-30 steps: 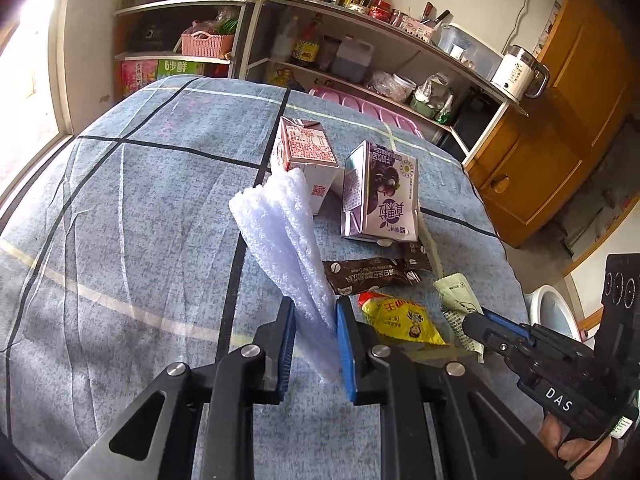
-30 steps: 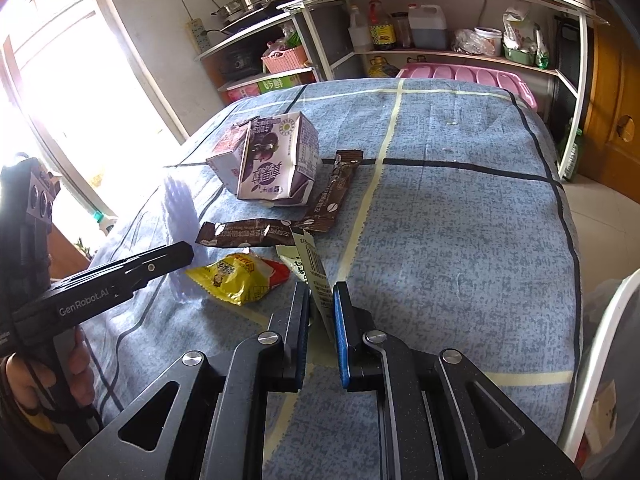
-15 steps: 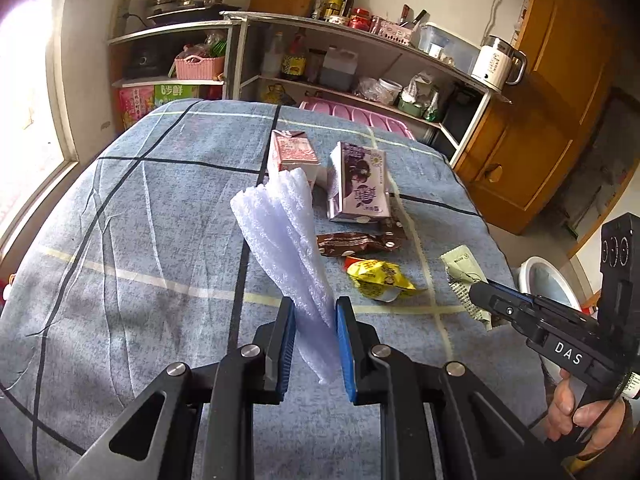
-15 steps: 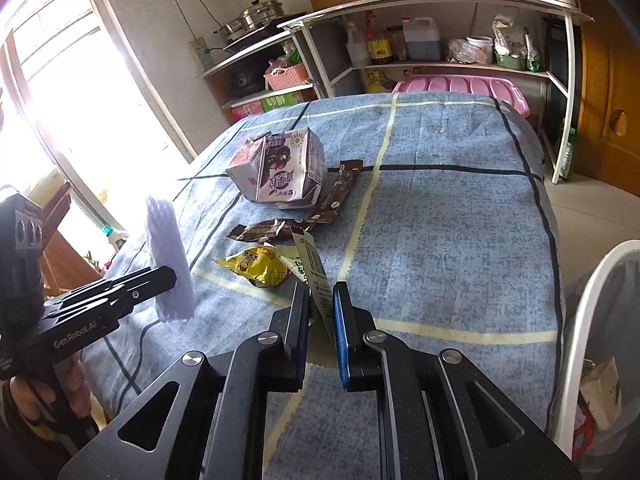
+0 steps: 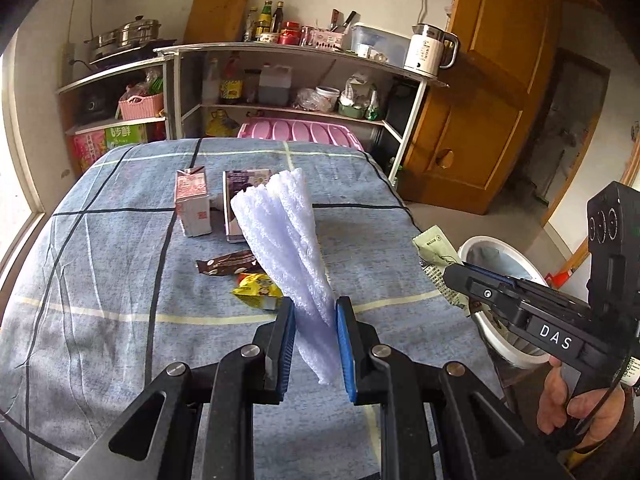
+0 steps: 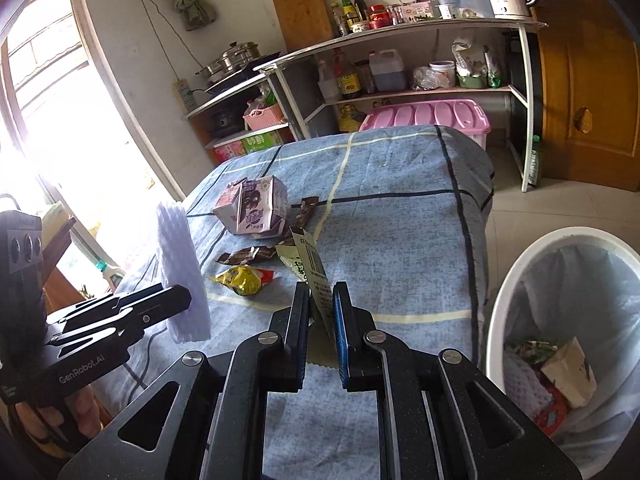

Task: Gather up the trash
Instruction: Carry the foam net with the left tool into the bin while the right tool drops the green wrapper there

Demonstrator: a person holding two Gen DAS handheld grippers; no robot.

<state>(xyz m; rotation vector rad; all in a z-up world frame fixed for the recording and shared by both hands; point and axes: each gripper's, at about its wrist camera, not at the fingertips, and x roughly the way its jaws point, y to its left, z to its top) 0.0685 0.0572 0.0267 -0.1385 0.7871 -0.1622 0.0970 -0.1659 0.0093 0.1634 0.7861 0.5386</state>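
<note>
My left gripper (image 5: 315,312) is shut on a white foam net sleeve (image 5: 286,240) that sticks up above the table; the same sleeve (image 6: 180,264) shows at the left of the right wrist view. My right gripper (image 6: 321,300) is shut on a pale green wrapper (image 6: 306,268), held up near the table's right edge, also seen as the wrapper (image 5: 434,246) beside the bin. On the blue checked tablecloth (image 5: 100,280) lie a red-white carton (image 5: 193,204), a purple carton (image 6: 256,208), brown wrappers (image 6: 246,255) and a yellow packet (image 6: 240,278).
A white trash bin (image 6: 496,304) with a liner and several pieces of trash inside stands on the floor right of the table. Shelves (image 5: 280,80) with bottles, pots and a pink box stand behind the table. A wooden door (image 5: 480,100) is at the back right.
Both grippers have pulled back and risen from the table with their items still gripped. The bin has come into full view on the right; the table trash looks smaller and farther.
</note>
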